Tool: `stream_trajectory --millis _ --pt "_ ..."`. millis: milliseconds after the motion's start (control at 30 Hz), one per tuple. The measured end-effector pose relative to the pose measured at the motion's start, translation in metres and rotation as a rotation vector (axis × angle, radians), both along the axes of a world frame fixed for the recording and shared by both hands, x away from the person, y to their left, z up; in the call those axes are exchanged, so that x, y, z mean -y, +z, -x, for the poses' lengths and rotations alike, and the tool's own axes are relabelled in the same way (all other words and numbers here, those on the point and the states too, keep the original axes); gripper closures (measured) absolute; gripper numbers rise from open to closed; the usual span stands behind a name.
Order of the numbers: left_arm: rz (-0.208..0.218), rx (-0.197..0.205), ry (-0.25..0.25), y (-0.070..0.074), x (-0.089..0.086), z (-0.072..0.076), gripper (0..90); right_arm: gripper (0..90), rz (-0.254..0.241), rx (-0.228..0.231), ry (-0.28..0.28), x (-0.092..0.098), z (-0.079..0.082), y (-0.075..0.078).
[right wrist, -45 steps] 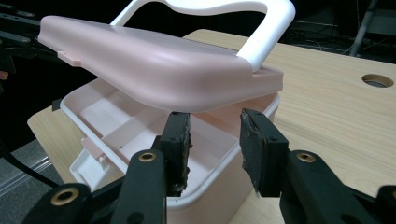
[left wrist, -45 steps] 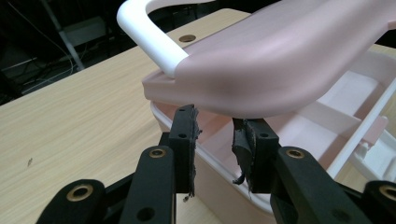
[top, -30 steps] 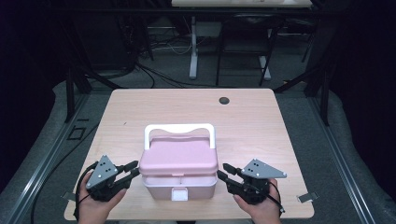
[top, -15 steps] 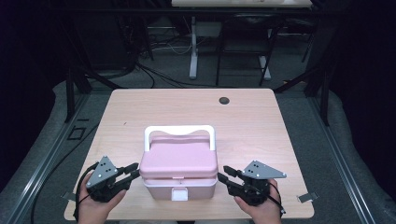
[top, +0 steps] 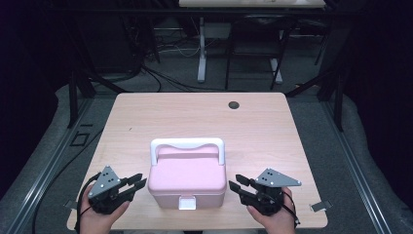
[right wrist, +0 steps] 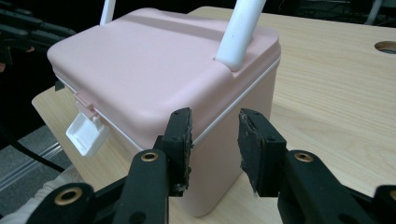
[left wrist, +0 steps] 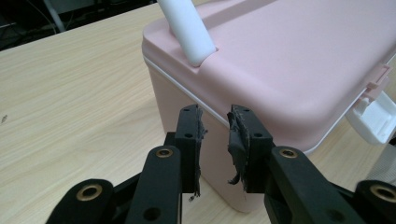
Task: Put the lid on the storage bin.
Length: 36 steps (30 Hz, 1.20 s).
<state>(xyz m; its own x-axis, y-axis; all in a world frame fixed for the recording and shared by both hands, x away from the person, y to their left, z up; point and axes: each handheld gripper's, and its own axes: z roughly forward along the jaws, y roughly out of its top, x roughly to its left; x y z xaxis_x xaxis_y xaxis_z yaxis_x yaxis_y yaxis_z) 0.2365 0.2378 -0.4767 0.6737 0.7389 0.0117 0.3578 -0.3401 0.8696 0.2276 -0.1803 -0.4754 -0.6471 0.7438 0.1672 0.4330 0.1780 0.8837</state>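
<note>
Pink box [top: 187, 176]: smooth matt plastic. Table [top: 146, 117]: pale wood-grain laminate. Tongs' pads [left wrist: 237, 135]: frayed black rubber.

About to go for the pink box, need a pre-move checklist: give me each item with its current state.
1. Lid of the pink box down: ok.
2. White latch fastened: not ok, the flap hangs loose.
3. White handle upright: ok.
4. Left tongs free, nothing between the jaws: ok.
5. Right tongs free, nothing between the jaws: ok.
6. Tongs touching the box walls: cannot tell.
</note>
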Motion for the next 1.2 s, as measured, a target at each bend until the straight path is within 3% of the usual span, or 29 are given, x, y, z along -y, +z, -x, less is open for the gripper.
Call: stream_trajectory --millis 400,967,1200 --pt "0.017 0.000 0.014 0.000 -0.006 -0.002 71.0 64.1 -0.002 0.022 0.008 -0.005 -0.003 0.003" --pt "0.031 -0.009 0.070 0.000 -0.018 -0.010 55.0 59.1 -0.035 0.056 -0.023 0.003 -0.008 0.007" --pt "0.039 -0.013 0.093 0.002 -0.025 -0.016 50.7 54.0 -0.046 0.045 -0.037 0.007 -0.013 0.010"
